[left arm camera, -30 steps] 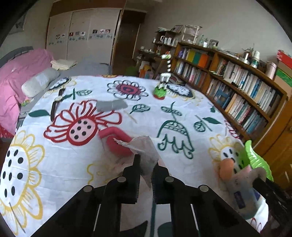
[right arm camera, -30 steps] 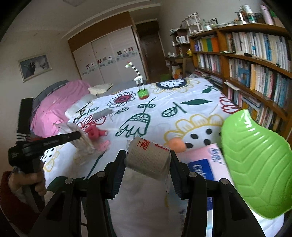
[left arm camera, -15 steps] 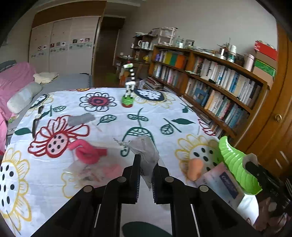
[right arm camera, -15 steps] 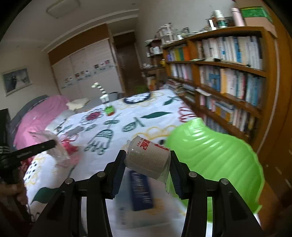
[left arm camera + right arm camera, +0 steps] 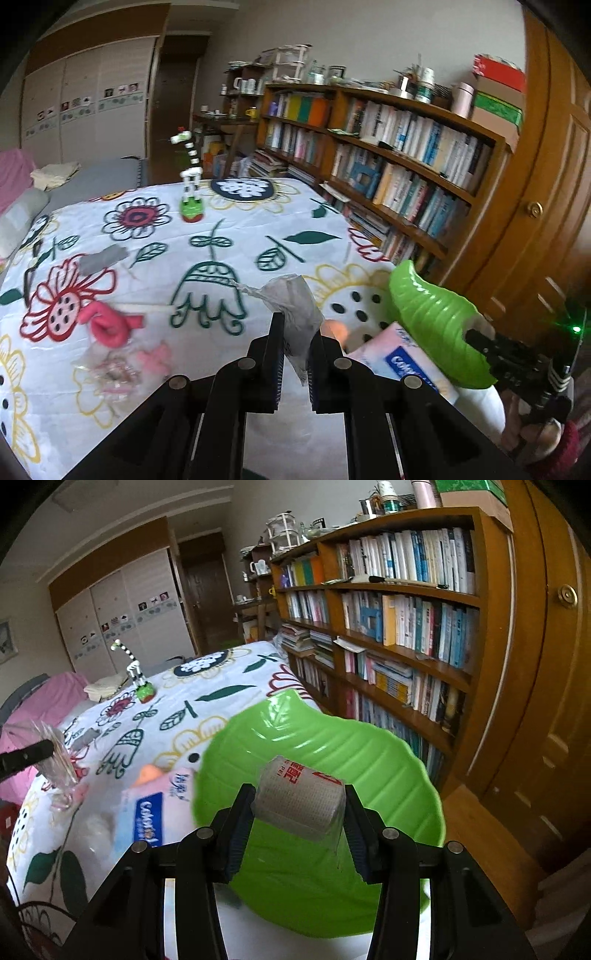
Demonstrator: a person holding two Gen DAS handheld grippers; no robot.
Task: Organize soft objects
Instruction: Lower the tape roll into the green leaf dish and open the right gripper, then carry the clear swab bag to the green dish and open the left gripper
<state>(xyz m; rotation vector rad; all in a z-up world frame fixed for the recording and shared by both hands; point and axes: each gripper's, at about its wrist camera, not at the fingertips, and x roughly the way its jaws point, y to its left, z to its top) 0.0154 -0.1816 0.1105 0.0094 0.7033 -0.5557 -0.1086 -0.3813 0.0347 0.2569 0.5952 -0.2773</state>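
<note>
My left gripper is shut on a crumpled clear plastic bag, held above the flowered bedspread. My right gripper is shut on a wrapped toilet-paper roll with red print, hanging over the green leaf-shaped bowl. In the left wrist view that bowl sits at the bed's right corner with the right gripper's fingers behind it. A pink-and-blue tissue pack lies beside the bowl. A pink sock and a small clear packet lie left on the bedspread.
A zebra-necked toy on a green base stands far back on the bed. A grey cloth lies left. A long bookshelf and a wooden door run along the right. An orange soft ball lies near the tissue pack.
Both grippers have swung right toward the bed's corner. The roll now hangs over the green bowl, which fills the right view. The plastic bag has travelled away from the pink sock.
</note>
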